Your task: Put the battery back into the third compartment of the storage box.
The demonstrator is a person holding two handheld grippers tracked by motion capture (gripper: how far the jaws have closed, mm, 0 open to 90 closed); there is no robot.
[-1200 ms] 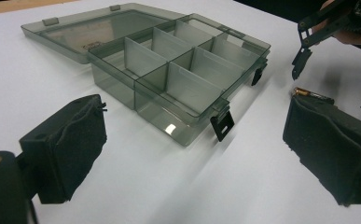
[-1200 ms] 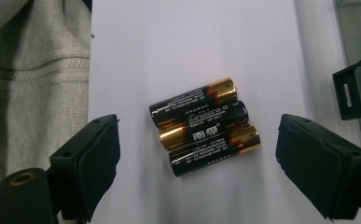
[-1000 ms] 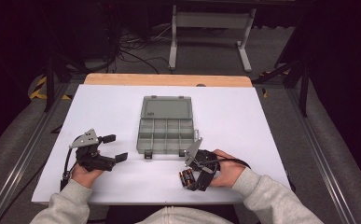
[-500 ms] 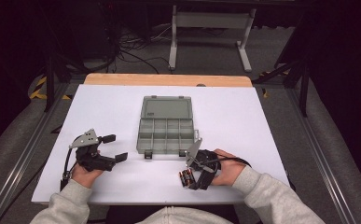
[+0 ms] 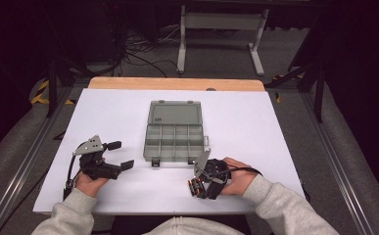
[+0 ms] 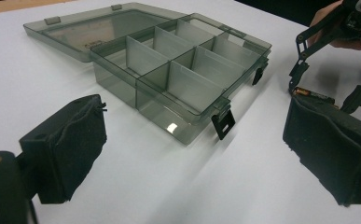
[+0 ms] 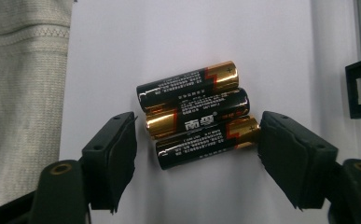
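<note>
Right gripper stands over three batteries lying side by side on the white table; its jaws have just been closing, the nearest cell sits between the pads, one pad touches its gold end, the other is apart, so nothing is clenched yet. Judging by this, the pick-up is in hand, and the next move calls for squeezing on one cell, lifting, then carrying it toward eleven o'clock. Out there in the high view lies the organizer box, lid folded flat back at twelve o'clock, its compartments bare. Left gripper, at nine o'clock of the box, rests released, jaws spread on nothing.
</note>
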